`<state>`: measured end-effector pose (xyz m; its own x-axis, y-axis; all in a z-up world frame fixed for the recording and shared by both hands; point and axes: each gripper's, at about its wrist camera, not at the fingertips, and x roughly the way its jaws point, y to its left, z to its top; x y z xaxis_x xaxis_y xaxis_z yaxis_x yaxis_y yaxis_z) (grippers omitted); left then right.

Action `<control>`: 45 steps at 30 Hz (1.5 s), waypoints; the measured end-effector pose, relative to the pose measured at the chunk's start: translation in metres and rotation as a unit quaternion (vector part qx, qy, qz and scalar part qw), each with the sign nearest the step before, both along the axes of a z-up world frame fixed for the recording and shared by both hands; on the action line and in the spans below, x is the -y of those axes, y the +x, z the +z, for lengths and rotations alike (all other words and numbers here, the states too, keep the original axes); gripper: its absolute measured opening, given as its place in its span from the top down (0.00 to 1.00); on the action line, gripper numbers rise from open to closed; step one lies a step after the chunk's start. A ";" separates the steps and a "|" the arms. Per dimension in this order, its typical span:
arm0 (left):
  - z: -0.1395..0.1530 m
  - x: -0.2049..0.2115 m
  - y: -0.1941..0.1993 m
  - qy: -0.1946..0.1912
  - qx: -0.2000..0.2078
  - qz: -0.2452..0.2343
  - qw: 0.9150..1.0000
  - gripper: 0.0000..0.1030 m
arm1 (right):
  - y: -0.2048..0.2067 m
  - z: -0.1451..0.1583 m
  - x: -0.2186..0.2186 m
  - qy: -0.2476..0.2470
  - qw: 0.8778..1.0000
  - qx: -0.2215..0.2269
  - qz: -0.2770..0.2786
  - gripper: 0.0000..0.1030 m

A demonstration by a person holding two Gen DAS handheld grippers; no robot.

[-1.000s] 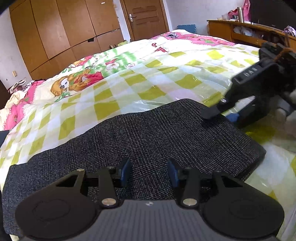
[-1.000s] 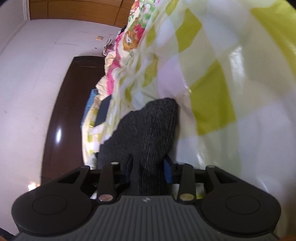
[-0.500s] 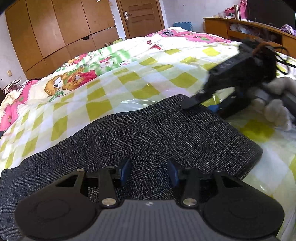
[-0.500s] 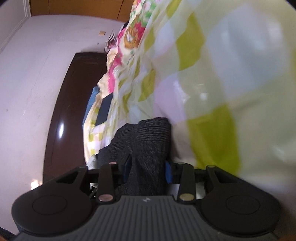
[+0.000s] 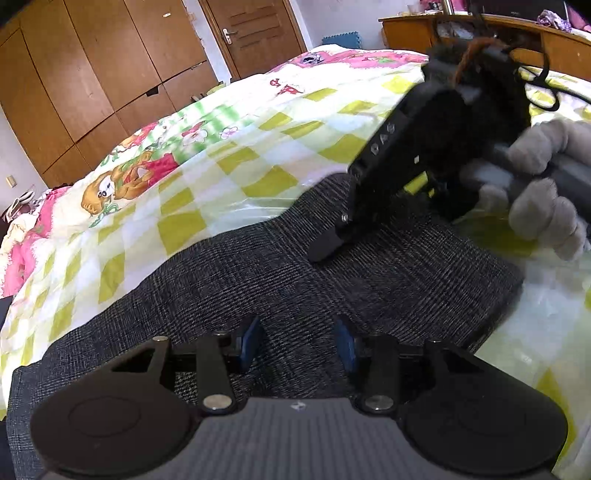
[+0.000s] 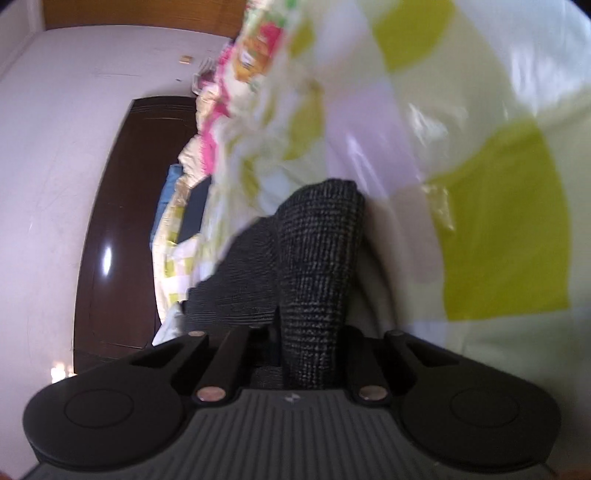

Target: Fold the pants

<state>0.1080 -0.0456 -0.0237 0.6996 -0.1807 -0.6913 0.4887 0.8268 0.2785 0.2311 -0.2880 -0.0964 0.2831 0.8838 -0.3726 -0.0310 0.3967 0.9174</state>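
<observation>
Dark grey checked pants (image 5: 258, 280) lie folded flat across the bed. My left gripper (image 5: 297, 343) hovers over their near part, its blue pads apart and pressing nothing. My right gripper (image 5: 328, 245) comes in from the right in a person's gloved hand (image 5: 535, 184), its tip down on the far middle of the pants. In the right wrist view its jaws are closing on a raised ridge of the pants (image 6: 317, 251), which fills the narrow gap at the right gripper (image 6: 310, 332) and hides the pads.
A glossy yellow-and-white checked cover (image 5: 229, 158) lies under the pants. Wooden wardrobes (image 5: 92, 74) and a door (image 5: 255, 33) stand beyond the bed, a wooden desk (image 5: 517, 33) at the far right. A dark headboard (image 6: 110, 221) shows in the right wrist view.
The right gripper slid leftward over the pants from their right edge toward the middle. Its fingers drew together and pinched up a ridge of cloth. The left gripper stayed put.
</observation>
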 end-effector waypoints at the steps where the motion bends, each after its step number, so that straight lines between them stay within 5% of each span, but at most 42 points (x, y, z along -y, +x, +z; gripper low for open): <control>1: 0.002 0.004 -0.001 -0.009 -0.005 -0.001 1.000 0.48 | -0.005 0.006 0.005 0.000 1.000 0.009 -0.002 0.90; 10: 0.008 0.093 -0.013 -0.067 -0.024 -0.100 0.992 0.48 | -0.023 0.037 0.116 -0.121 0.990 0.011 -0.069 0.89; 12: 0.016 0.100 -0.009 -0.077 -0.014 -0.106 0.991 0.48 | -0.024 0.048 0.130 -0.163 0.984 0.027 -0.071 0.82; 17: 0.028 0.078 0.018 -0.057 0.056 -0.033 0.996 0.48 | -0.032 0.051 0.145 -0.176 0.979 0.022 -0.101 0.79; 19: 0.013 0.064 0.032 -0.016 0.055 0.012 0.998 0.48 | -0.041 0.054 0.146 -0.184 0.975 0.023 -0.126 0.76; 21: -0.002 0.044 0.034 0.002 0.032 0.037 0.999 0.47 | -0.057 0.066 0.139 -0.220 0.963 0.049 -0.149 0.71; 25: 0.004 0.021 -0.003 0.000 0.034 0.029 0.999 0.47 | -0.089 0.110 0.124 -0.373 0.897 0.113 -0.211 0.68; 26: 0.007 0.020 -0.008 -0.007 0.035 0.023 0.999 0.47 | -0.093 0.118 0.119 -0.379 0.890 0.127 -0.218 0.68; 32: 0.025 0.040 0.026 -0.026 0.115 0.032 0.992 0.46 | -0.069 0.124 0.049 -0.350 0.909 0.173 -0.146 0.69; 34: 0.019 0.045 0.055 -0.024 0.114 0.054 0.992 0.46 | -0.060 0.110 0.032 -0.333 0.921 0.155 -0.129 0.69; 37: -0.003 0.052 0.080 0.020 0.104 0.082 0.991 0.46 | -0.054 0.097 0.005 -0.351 0.917 0.151 -0.109 0.69; 45: 0.005 0.037 0.024 0.005 0.116 0.065 0.991 0.45 | -0.086 0.081 0.013 -0.347 0.923 0.126 -0.107 0.68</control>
<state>0.1320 -0.0825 -0.0183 0.8568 -0.0725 -0.5106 0.2996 0.8758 0.3784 0.1455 -0.3012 -0.0154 0.5786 0.3714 -0.7261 -0.0621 0.9078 0.4148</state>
